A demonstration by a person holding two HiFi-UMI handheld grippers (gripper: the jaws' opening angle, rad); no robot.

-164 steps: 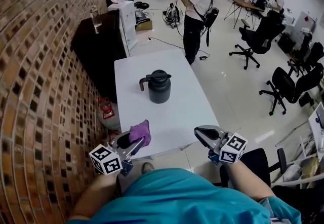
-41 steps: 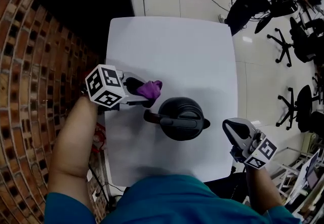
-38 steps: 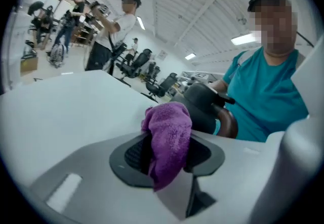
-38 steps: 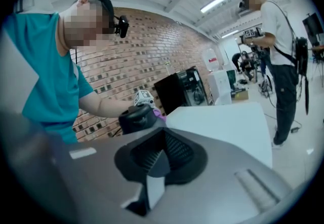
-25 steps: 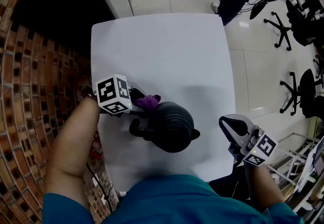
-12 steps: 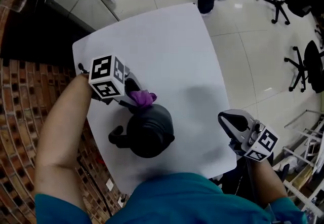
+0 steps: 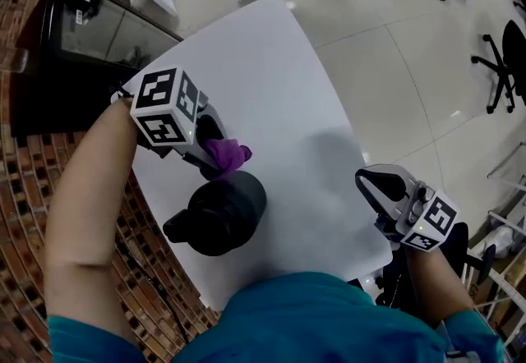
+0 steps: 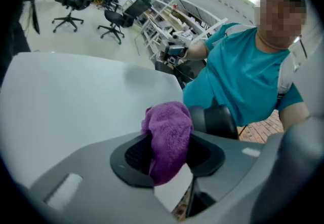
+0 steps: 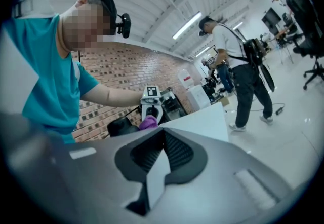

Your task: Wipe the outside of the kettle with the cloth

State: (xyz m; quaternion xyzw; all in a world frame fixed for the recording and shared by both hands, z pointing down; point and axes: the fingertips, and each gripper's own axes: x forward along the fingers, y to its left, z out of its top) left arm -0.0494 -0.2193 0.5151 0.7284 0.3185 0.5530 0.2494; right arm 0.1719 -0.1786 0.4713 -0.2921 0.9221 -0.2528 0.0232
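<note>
- My left claw [image 7: 209, 152] was clamped on the cloth [image 7: 226, 155], which was against the kettle's [image 7: 218, 213] far side, near the table's [image 7: 271, 82] left edge; I judged wiping under way.
- The next move called for sweeping round the body.
- My right claw [image 7: 380, 187] hung at the table's right edge, jaws together, empty.
- Only the head view showed the cloth touching the kettle; only the left gripper view showed the cloth bunched between the pads [image 8: 136, 154].

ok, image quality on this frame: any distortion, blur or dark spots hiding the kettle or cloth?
Head view: heavy fisheye curves the table edges; the black kettle is underexposed, almost no surface detail; the purple cloth is crisp. Left gripper view: dark round vignette, cloth sharp, mosaic patch upper right. Right gripper view: same vignette, bright ceiling strips, kettle tiny and dark.
</note>
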